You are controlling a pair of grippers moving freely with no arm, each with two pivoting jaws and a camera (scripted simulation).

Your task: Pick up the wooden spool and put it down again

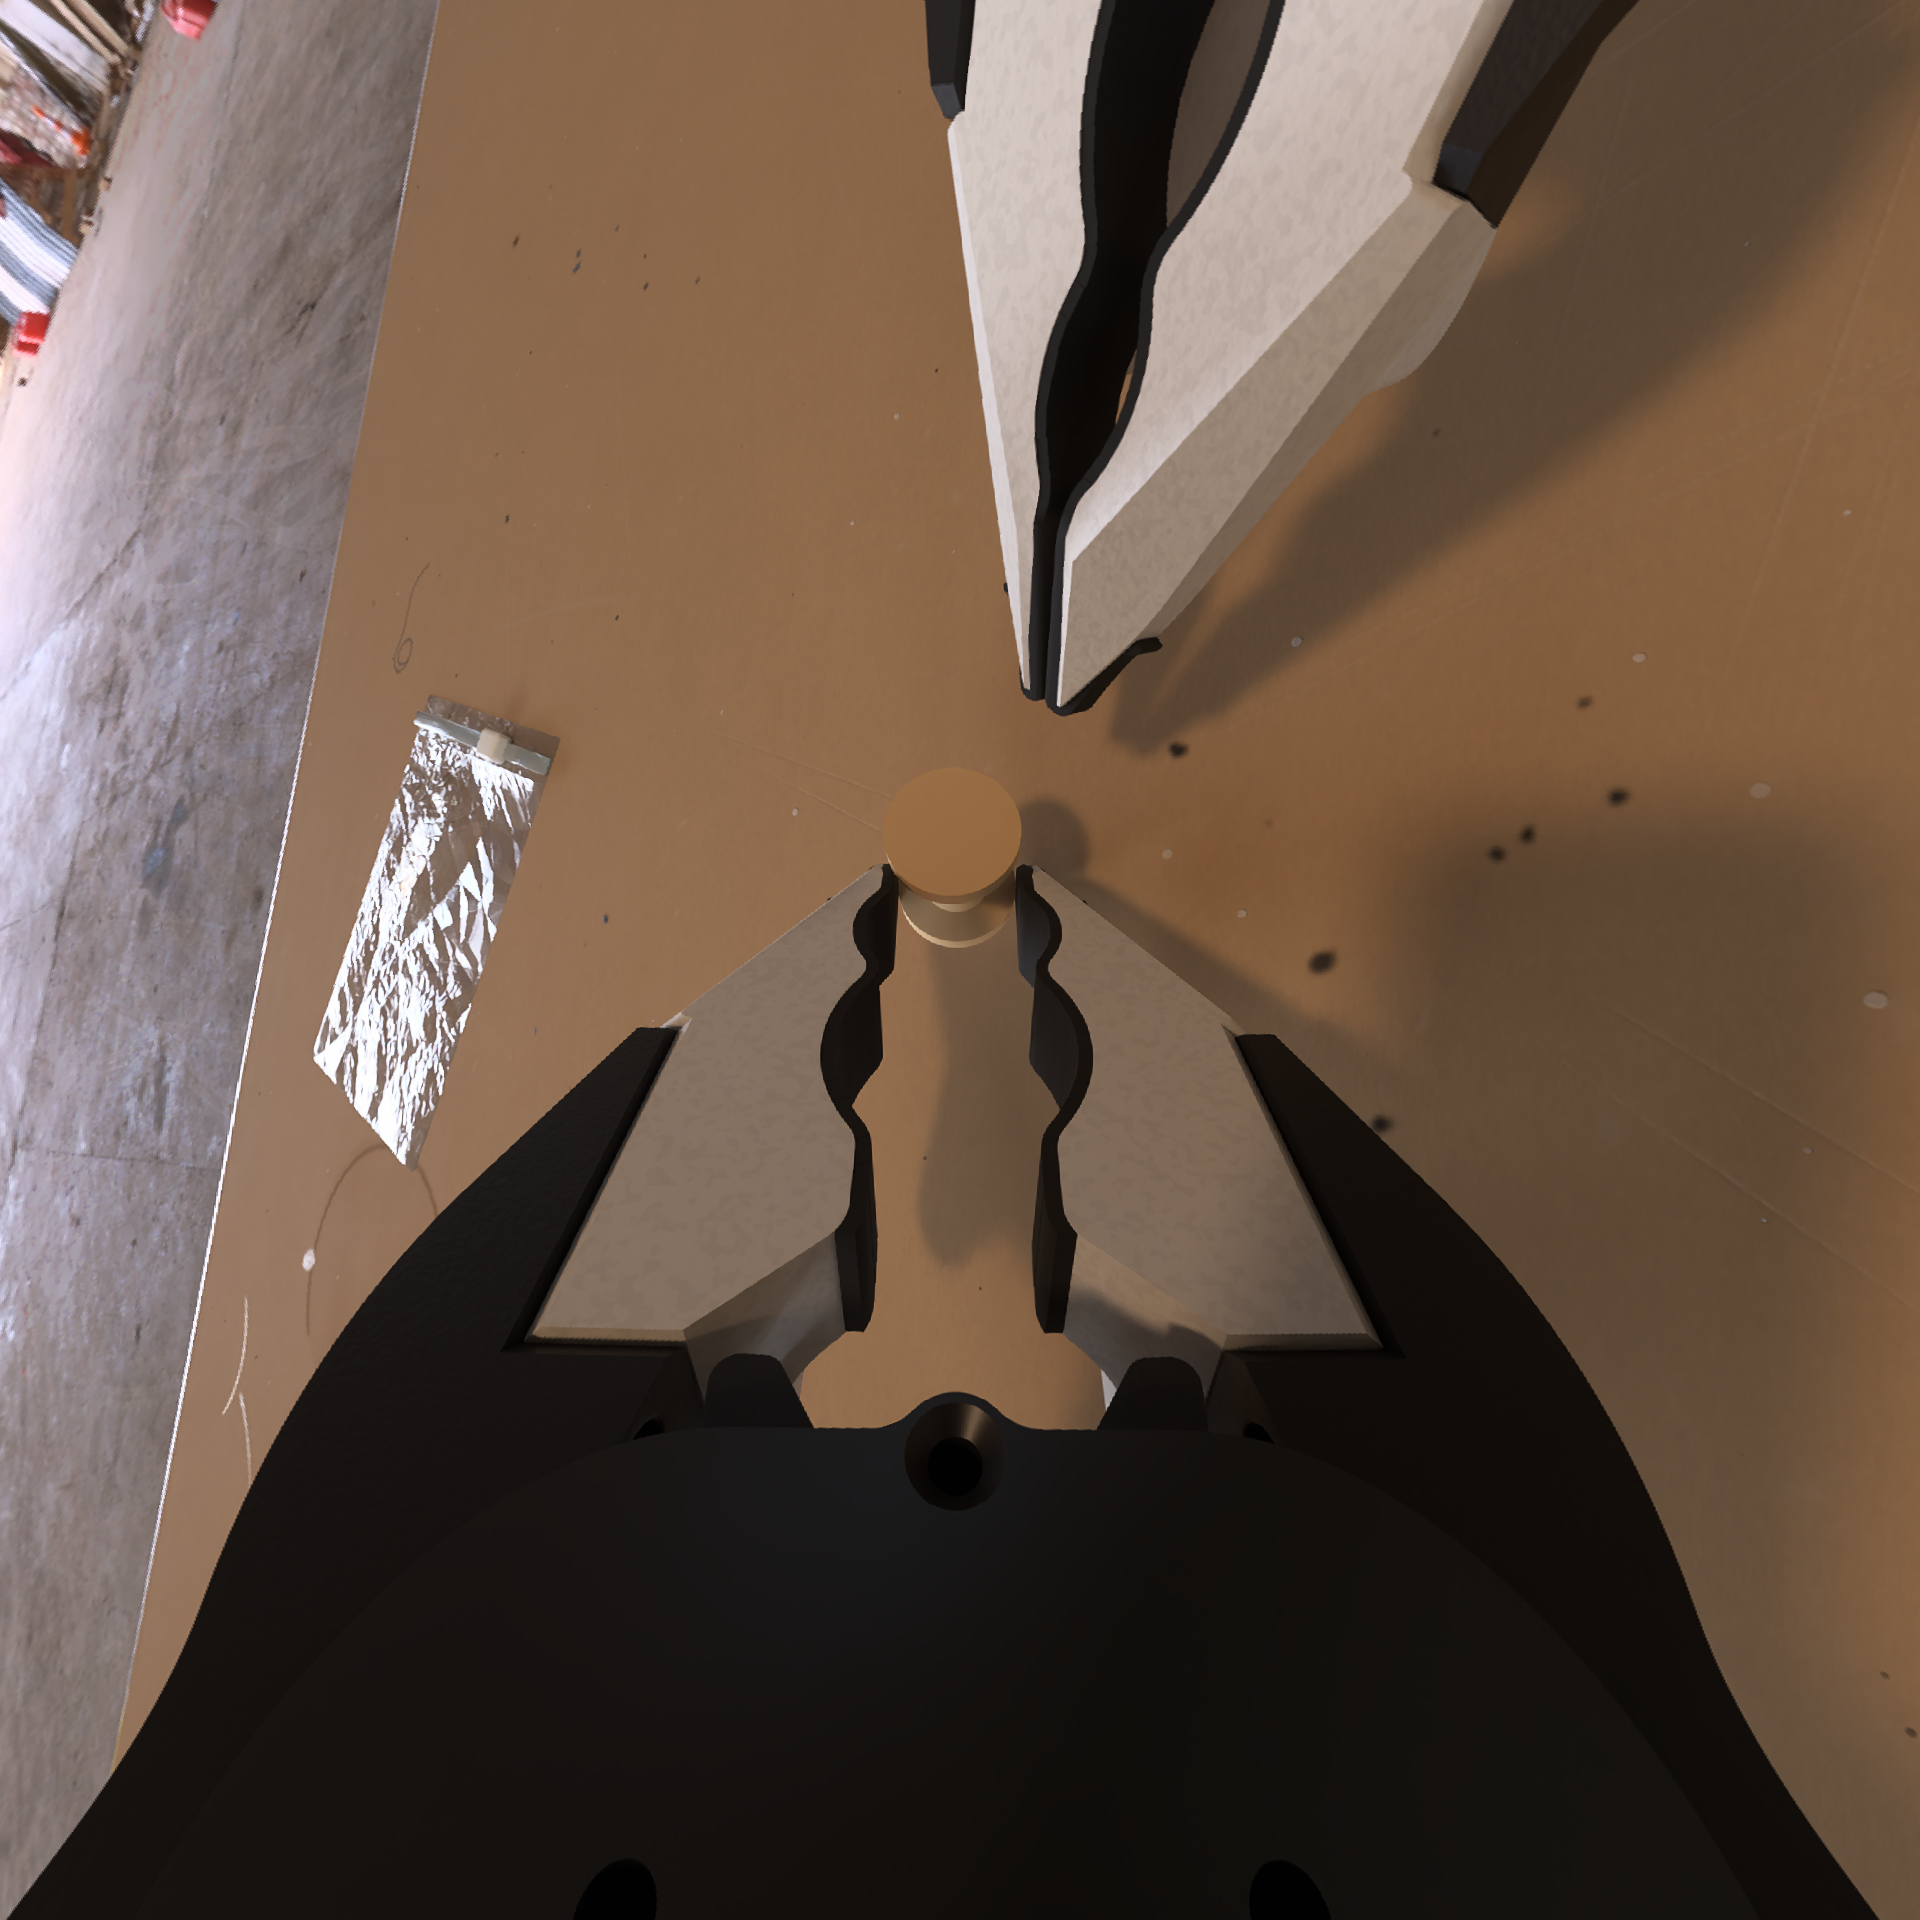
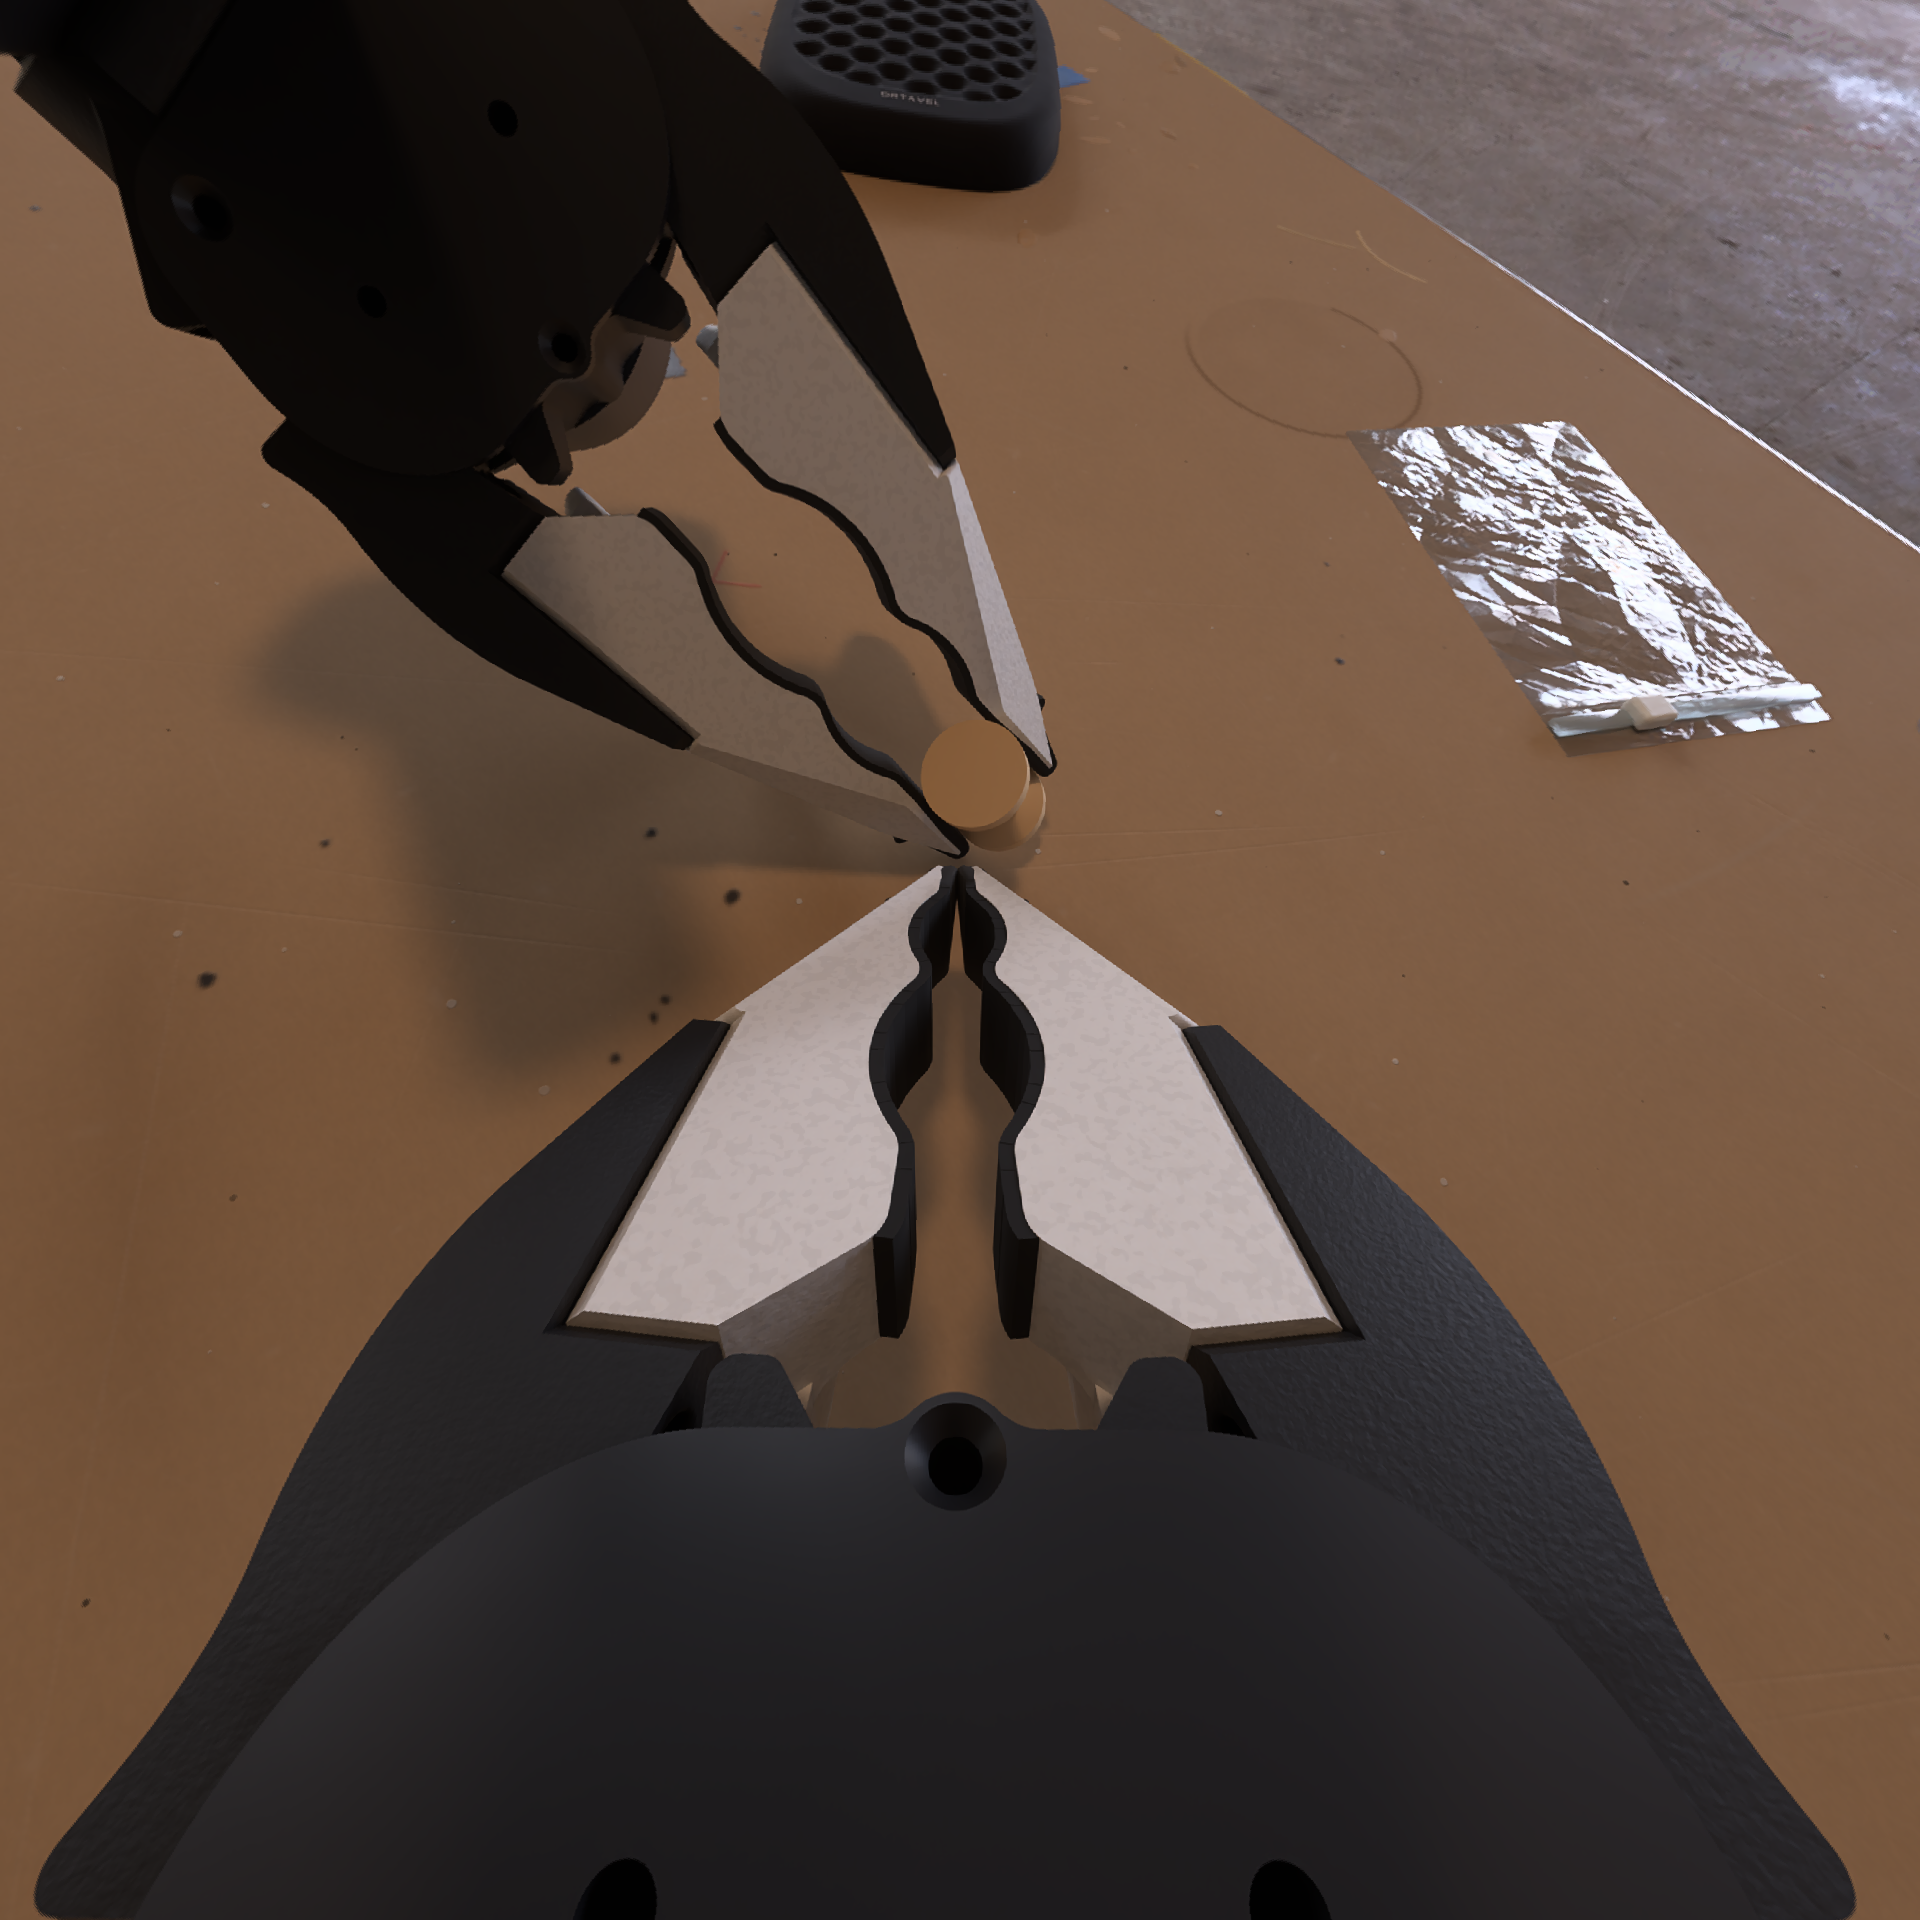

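Observation:
The wooden spool point(image 1: 951, 831) is a small tan reel with a round top disc, on the brown table point(image 1: 675, 468). My left gripper point(image 1: 954, 878) has a fingertip pressed against each side of the disc, shut on the spool. I cannot tell whether the spool rests on the table or hangs just above it. In the right wrist view the spool point(image 2: 977, 774) sits between the left gripper's fingertips point(image 2: 1003, 805). My right gripper point(image 2: 956, 873) is shut and empty, its tips just short of the spool. It also shows in the left wrist view point(image 1: 1044, 696), pointing down beyond the spool.
A crinkled silver foil pouch point(image 1: 426, 925) with a white slider lies flat near the table's edge; it also shows in the right wrist view point(image 2: 1590, 582). A black honeycomb-patterned object point(image 2: 914, 94) stands farther back. Grey concrete floor point(image 1: 135, 623) lies beyond the edge.

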